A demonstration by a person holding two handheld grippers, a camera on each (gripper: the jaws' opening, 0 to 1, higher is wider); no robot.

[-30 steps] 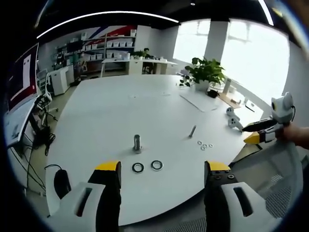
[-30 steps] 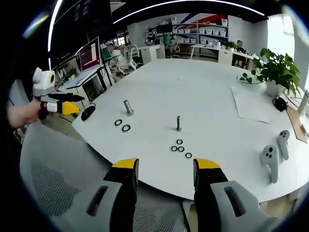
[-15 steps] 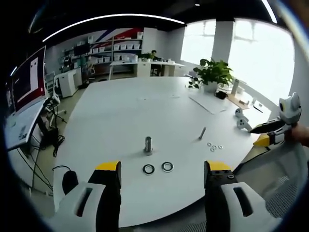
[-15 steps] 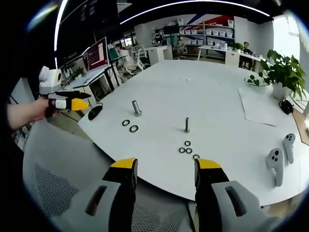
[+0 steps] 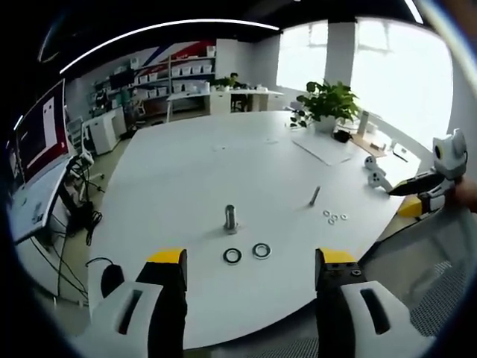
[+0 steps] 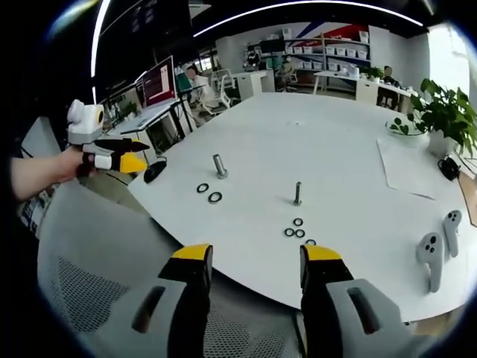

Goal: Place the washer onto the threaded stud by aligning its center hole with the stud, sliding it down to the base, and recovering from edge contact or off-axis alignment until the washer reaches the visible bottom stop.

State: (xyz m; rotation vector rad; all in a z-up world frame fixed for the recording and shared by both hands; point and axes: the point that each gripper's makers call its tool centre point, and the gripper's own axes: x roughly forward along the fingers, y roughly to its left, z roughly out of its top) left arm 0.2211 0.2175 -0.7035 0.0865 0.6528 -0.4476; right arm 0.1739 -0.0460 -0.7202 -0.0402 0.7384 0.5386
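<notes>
Two hand-held grippers hover off the white bench (image 5: pixel 186 171), both with jaws spread and empty: the left hand-held gripper (image 5: pixel 250 261) and the right hand-held gripper (image 6: pixel 252 257). Two large washers (image 5: pixel 246 253) lie flat just in front of the thick stud (image 5: pixel 230 218). Small washers (image 6: pixel 297 230) cluster near the thin threaded stud (image 6: pixel 297 194), which stands upright.

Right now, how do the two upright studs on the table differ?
The left stud is thicker and stubbier; the right stud is thin and slender. Two larger dark washers lie loose by the left stud; four smaller washers lie by the right stud. Both studs stand upright on the white table, with no washer visibly on either.
</notes>
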